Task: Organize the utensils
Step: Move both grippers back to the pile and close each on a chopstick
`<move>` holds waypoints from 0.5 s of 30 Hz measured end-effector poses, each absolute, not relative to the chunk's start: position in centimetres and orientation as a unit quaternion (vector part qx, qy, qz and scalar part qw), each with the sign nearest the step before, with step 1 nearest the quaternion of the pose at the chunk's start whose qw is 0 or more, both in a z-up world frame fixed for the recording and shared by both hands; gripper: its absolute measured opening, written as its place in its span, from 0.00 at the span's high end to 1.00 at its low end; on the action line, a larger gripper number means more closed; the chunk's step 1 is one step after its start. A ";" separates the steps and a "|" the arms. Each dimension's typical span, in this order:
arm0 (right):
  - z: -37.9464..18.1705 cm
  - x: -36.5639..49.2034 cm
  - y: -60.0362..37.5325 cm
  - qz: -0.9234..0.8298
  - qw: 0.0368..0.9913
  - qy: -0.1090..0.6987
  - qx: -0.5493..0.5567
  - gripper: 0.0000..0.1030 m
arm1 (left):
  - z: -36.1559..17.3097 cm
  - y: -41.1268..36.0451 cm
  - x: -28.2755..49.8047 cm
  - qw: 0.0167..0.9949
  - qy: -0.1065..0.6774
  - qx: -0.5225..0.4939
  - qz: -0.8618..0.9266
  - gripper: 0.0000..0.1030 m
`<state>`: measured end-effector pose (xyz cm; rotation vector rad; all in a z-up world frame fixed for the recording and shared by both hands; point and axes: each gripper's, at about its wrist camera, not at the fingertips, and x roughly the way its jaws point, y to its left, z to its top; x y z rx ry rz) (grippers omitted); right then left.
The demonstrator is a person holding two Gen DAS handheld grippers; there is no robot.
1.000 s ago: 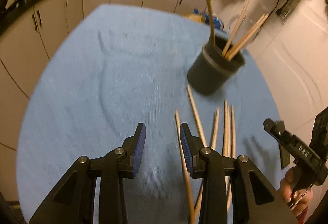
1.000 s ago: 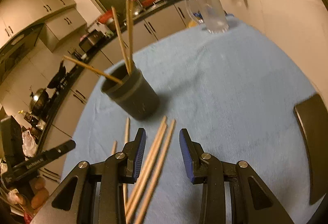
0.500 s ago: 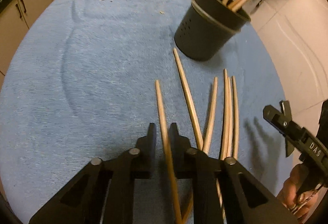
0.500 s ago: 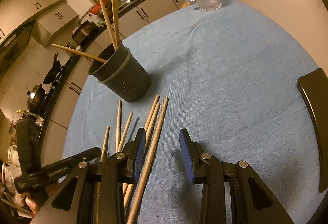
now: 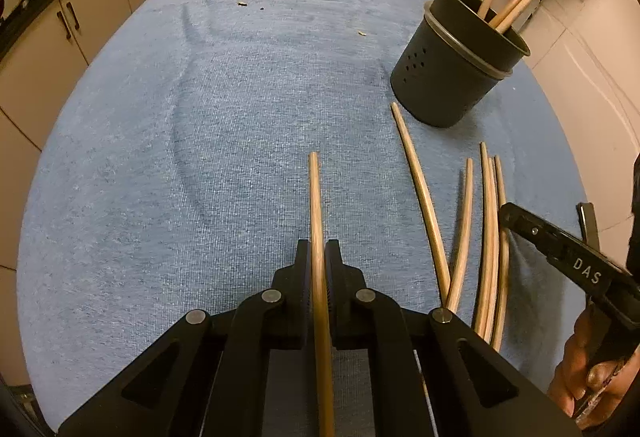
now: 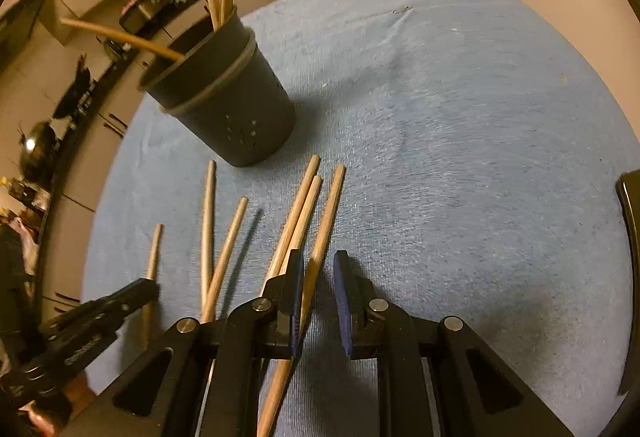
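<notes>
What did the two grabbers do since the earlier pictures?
The left gripper came down and closed on the leftmost chopstick. The right gripper slid over another chopstick; its jaws have just been closing, the stick between them, with a gap still on one side. The black cup and the other sticks on the blue cloth stayed put.

The left tool (image 5: 319, 257) is now clamped on one chopstick (image 5: 315, 197). The right tool (image 6: 319, 269) has just been closing around the rightmost chopstick (image 6: 328, 213), one pad still clear.

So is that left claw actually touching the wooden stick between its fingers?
Touching. In the left wrist view the left gripper is shut on the chopstick, both pads pressing against its sides with no gap.
</notes>
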<state>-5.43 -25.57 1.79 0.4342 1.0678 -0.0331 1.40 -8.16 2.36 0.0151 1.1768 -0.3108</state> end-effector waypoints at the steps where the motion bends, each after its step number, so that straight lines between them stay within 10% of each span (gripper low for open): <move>1: 1.8 -5.2 -25.3 -0.018 0.839 0.507 0.194 0.85 | 2.4 -8.4 1.4 0.822 0.551 0.012 -0.145 0.93; 15: 4.6 -7.4 -26.8 0.003 0.869 0.446 0.212 0.94 | 5.6 -7.1 0.0 0.851 0.495 -0.015 -0.178 0.94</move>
